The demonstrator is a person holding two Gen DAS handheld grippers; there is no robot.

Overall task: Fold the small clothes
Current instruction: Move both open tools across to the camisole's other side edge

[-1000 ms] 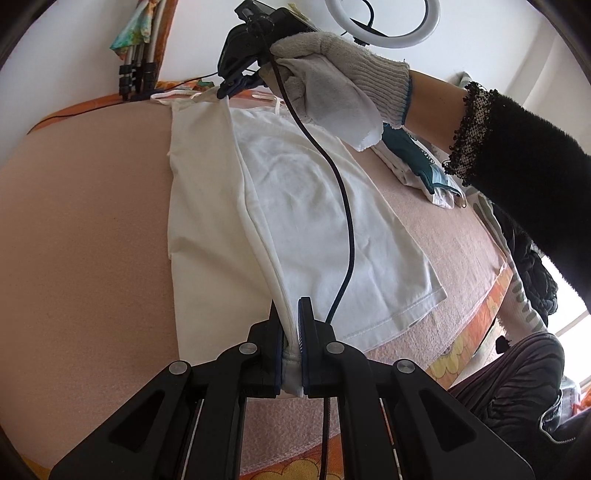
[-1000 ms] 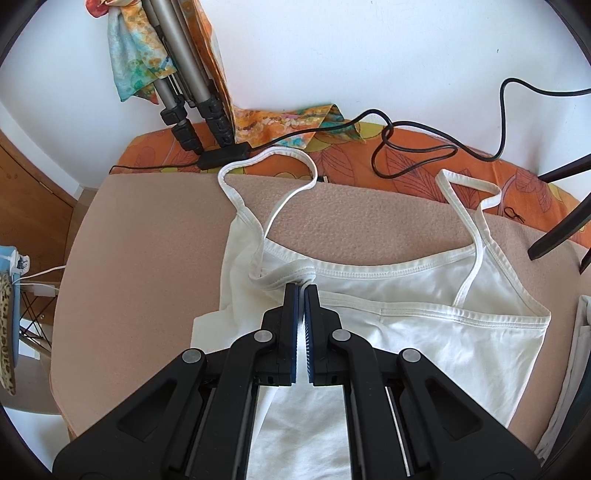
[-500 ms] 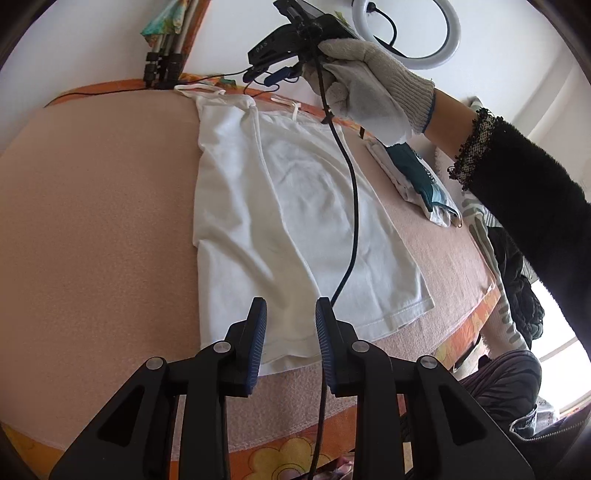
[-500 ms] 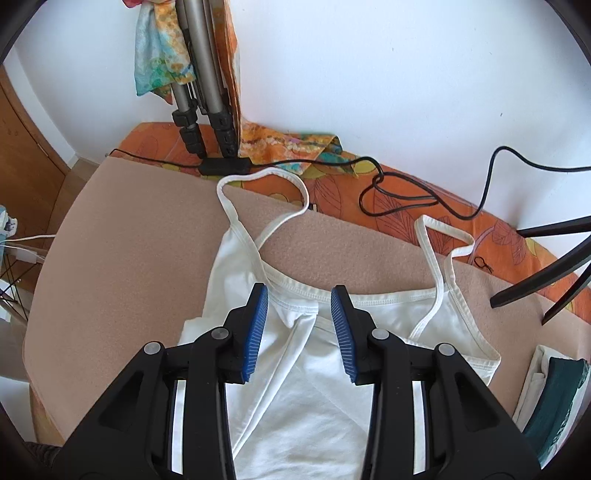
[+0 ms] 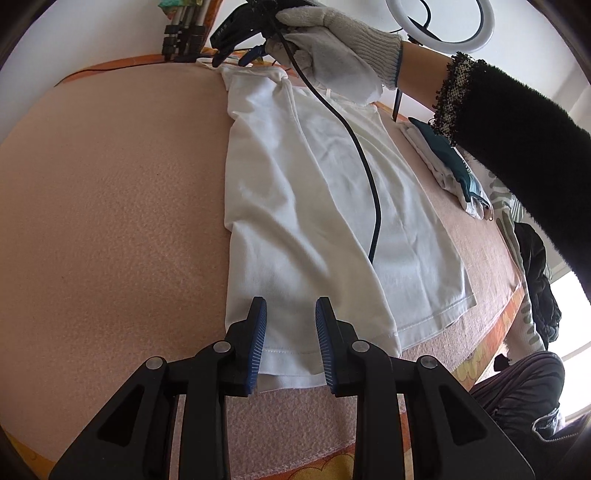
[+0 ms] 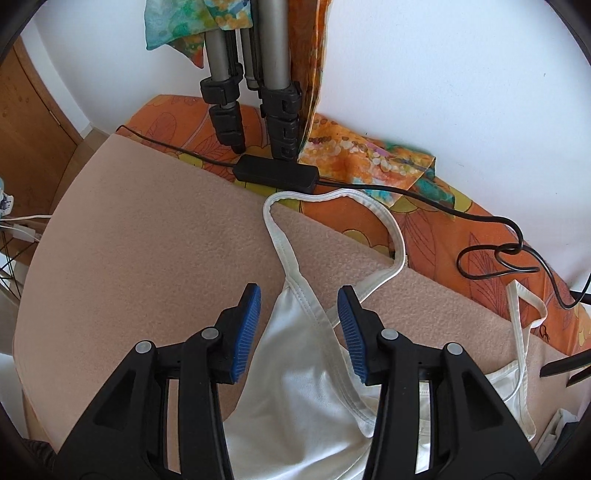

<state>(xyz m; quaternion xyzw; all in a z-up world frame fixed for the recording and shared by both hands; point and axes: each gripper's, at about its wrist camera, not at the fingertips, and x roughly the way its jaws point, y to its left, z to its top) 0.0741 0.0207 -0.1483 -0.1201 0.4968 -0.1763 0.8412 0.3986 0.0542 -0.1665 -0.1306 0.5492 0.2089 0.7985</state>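
Observation:
A white strappy top [image 5: 325,206] lies flat on the pink blanket [image 5: 110,206], its left side folded over the middle. My left gripper [image 5: 290,325] is open and empty over the top's bottom hem. My right gripper [image 6: 299,317] is open and empty over the top's upper left corner, where one thin strap [image 6: 332,199] loops out onto the orange cloth. The second strap [image 6: 524,325] lies to the right. In the left wrist view the right gripper [image 5: 236,33] is held by a gloved hand [image 5: 332,55] at the far end of the top.
Tripod legs [image 6: 258,92] and a black cable box [image 6: 275,171] stand at the far edge on an orange patterned cloth [image 6: 406,221]. A folded white and teal garment [image 5: 450,166] lies to the right of the top. A black cable [image 5: 365,173] hangs across the top.
Both grippers were shut on the top's folded edge a second ago. Both have opened and let it go, and it now lies folded over. The right gripper has moved toward the left strap.

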